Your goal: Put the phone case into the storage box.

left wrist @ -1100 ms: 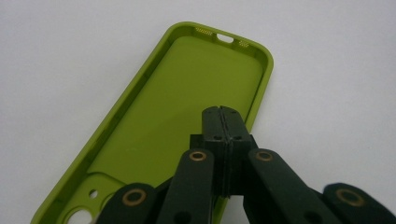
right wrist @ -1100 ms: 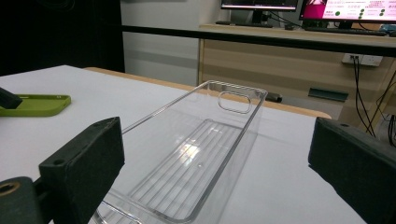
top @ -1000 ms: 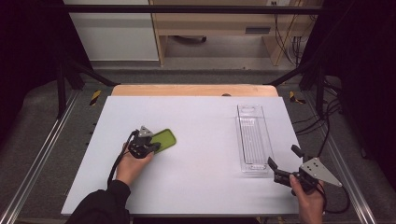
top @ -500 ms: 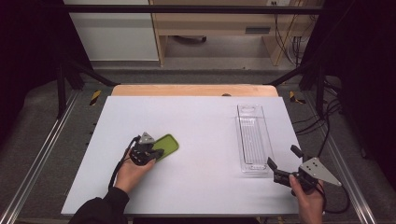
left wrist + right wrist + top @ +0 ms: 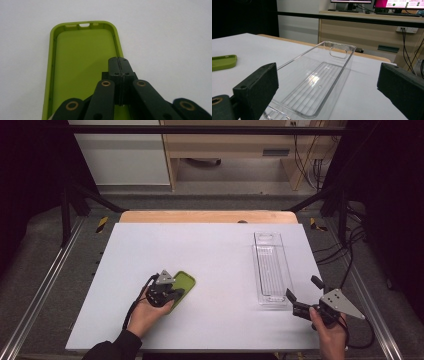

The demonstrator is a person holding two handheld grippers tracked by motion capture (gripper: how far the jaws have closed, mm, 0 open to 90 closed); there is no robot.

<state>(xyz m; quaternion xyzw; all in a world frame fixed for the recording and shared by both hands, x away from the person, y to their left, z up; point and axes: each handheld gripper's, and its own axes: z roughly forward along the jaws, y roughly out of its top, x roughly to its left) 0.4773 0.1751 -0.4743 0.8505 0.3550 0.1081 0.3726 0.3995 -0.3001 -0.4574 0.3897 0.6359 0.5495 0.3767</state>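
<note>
A lime-green phone case [image 5: 185, 281] [image 5: 80, 62] lies hollow side up on the white table [image 5: 220, 250], left of the middle. My left gripper [image 5: 174, 295] [image 5: 119, 61] sits at the case's near right end, its jaws pressed together right along the case's side wall, which runs under them. A clear plastic tray [image 5: 272, 270] [image 5: 312, 82] lies lengthwise at the right, with nothing in it. My right gripper [image 5: 302, 288] [image 5: 329, 82] is held open just before the tray's near end, with no object between its pads.
A wooden strip [image 5: 207, 216] borders the table's far edge. Metal rails [image 5: 45, 285] run along both sides. Cables [image 5: 345, 255] hang at the right. Beyond the table stand a wooden bench and monitors [image 5: 387, 3].
My left gripper and the green case have moved together a little to the right and toward the person. The right gripper and the tray have stayed put.
</note>
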